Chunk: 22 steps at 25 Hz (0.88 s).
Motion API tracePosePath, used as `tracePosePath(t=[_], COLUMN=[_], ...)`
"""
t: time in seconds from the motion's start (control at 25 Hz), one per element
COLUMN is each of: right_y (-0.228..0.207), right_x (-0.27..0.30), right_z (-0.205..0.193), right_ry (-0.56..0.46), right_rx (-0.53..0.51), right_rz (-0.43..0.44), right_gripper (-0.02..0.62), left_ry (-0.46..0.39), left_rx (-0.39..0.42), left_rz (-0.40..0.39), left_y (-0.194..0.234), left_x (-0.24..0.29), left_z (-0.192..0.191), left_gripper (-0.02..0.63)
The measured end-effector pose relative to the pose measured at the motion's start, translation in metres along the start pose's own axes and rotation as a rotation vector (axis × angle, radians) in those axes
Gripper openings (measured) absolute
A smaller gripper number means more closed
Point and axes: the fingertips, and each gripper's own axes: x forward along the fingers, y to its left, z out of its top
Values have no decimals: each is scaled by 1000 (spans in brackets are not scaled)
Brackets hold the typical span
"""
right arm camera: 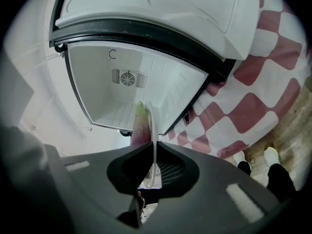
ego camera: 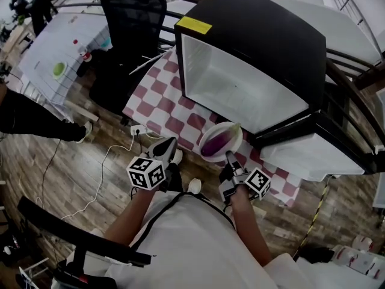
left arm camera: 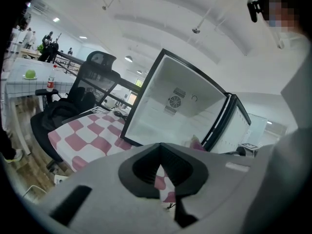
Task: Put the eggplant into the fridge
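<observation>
A purple eggplant (ego camera: 216, 143) lies in a white plate (ego camera: 232, 129) held up in front of the open black fridge (ego camera: 258, 35). My right gripper (ego camera: 229, 156) is shut on the plate's near rim. In the right gripper view the thin plate rim (right arm camera: 154, 123) stands edge-on between the jaws, with the eggplant (right arm camera: 139, 126) just left of it and the fridge's white inside (right arm camera: 131, 96) straight ahead. My left gripper (ego camera: 168, 144) hovers left of the plate, shut and holding nothing. In the left gripper view, my left gripper (left arm camera: 159, 145) points at the fridge (left arm camera: 170, 116).
The fridge stands on a table with a red-and-white checked cloth (ego camera: 157, 104). Its door (ego camera: 304, 155) hangs open to the right. A black office chair (ego camera: 129, 17) is behind the table's left end. A power strip (ego camera: 138, 129) and cables lie on the wood floor, and a person's leg (ego camera: 36, 122) is at the left.
</observation>
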Motion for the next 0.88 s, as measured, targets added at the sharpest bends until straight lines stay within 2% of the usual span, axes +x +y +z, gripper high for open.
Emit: tracePosePath(t=[0.44, 0.88], right_y=[19, 7], right_x=[53, 114], right_z=[30, 68], right_ry=[-88, -166], right_rx=[37, 18], right_rz=[15, -10], right_gripper=[26, 26], left_ry=[32, 94], left_rx=[50, 109], left_rz=[-82, -148], left_y=[18, 36], left_x=[54, 109], left_z=[42, 69], left_gripper=[2, 1])
